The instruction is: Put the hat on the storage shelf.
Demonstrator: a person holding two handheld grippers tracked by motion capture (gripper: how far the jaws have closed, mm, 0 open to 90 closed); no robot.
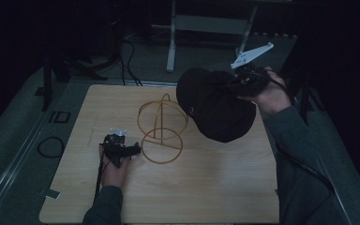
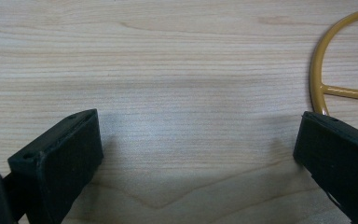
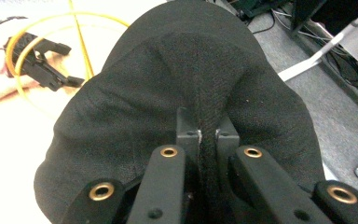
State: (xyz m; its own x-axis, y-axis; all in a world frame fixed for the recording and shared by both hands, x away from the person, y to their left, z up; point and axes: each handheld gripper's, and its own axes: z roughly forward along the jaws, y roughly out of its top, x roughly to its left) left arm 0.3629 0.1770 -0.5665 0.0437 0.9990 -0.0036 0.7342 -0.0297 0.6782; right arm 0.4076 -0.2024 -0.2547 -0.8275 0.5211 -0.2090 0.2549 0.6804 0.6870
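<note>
Above worktop right edge: black cap, pinched in clamped right hand-held gripper. Left of cap, just beside: yellow wire stand, upright. Left hand-held gripper wide apart, empty, beside stand base.

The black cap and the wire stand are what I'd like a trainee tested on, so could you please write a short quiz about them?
1. True or false: the right gripper has its fingers shut on a fold of the black cap.
2. What lies between the open fingers of the left gripper?
A. the cap
B. bare wooden table
C. a cable
3. Fill in: the yellow wire stand rests on the ______.

Key
1. True; the fabric is pinched and the cap hangs above the table.
2. B; the stand's ring sits just beyond one finger.
3. Table, between the two grippers.
</note>
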